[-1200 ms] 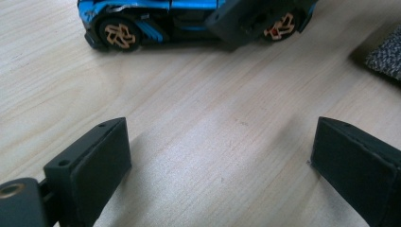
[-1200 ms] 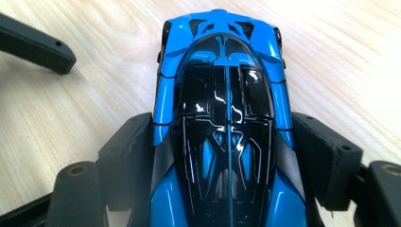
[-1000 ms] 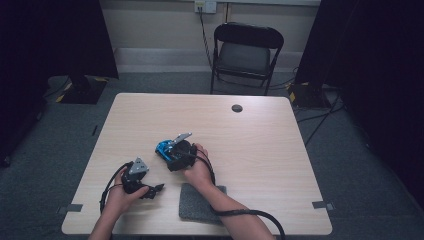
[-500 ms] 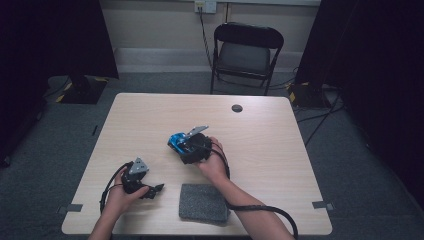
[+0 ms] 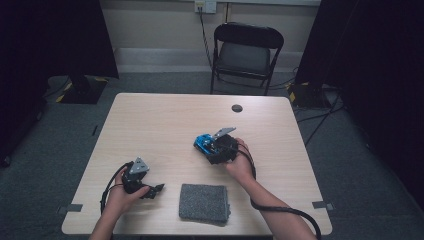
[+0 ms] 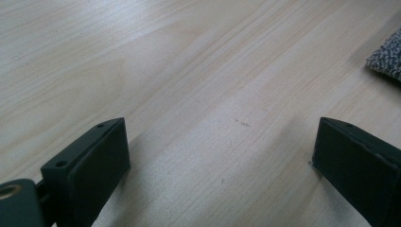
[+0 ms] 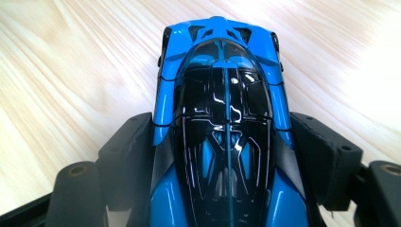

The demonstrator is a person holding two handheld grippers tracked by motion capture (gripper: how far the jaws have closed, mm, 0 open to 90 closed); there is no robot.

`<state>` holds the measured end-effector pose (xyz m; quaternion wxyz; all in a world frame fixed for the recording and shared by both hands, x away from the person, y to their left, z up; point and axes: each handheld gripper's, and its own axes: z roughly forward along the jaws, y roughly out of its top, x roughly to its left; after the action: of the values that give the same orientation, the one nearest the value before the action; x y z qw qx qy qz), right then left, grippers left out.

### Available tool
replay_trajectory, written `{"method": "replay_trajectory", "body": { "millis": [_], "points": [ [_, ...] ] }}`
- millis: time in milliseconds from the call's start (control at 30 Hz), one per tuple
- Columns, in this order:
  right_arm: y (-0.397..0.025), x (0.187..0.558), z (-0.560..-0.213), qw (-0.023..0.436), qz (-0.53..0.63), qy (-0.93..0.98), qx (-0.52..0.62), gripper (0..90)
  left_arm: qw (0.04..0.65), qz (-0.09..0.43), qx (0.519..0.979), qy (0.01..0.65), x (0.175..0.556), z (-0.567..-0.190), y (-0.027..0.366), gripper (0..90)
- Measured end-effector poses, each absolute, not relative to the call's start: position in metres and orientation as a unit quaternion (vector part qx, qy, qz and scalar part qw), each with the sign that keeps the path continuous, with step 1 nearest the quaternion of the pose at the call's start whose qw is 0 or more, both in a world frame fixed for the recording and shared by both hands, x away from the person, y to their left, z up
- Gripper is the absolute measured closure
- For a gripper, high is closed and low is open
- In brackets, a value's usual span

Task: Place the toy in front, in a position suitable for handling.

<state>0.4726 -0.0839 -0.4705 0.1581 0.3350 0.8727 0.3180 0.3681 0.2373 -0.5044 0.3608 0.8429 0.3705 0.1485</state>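
Note:
A blue toy car (image 7: 222,118) with a glossy black canopy sits between the jaws of my right gripper (image 7: 222,156), which is shut on its sides. In the high view the same blue car (image 5: 203,142) pokes out to the left of the right gripper (image 5: 212,148), held over the middle of the wooden table (image 5: 165,125). My left gripper (image 5: 156,189) rests low near the front left of the table. Its jaws stand wide apart over bare wood (image 6: 208,118), nothing between them.
A folded grey cloth (image 5: 204,202) lies near the front edge, between the two hands; its corner (image 6: 387,56) shows in the left gripper view. A small black disc (image 5: 237,108) lies at the table's far side. A black folding chair (image 5: 246,52) stands beyond the table.
The right hand has carried the blue car to the right and away from the person, from near the cloth toward the table's middle. The left gripper has stayed put.

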Motion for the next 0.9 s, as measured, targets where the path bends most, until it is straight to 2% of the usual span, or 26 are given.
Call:
{"method": "replay_trajectory", "body": {
  "millis": [333, 900],
  "points": [
    [-0.107, 0.475, -0.484, 0.150, 0.324, 0.866, 0.351, 25.8, 0.360, 0.149, 0.843, 0.371, 0.368, -0.504, 0.237, 3.9],
    [-0.115, 0.474, -0.494, 0.150, 0.335, 0.867, 0.337, 25.4, 0.360, 0.149, 0.843, 0.372, 0.368, -0.504, 0.237, 3.8]
  ]
}}
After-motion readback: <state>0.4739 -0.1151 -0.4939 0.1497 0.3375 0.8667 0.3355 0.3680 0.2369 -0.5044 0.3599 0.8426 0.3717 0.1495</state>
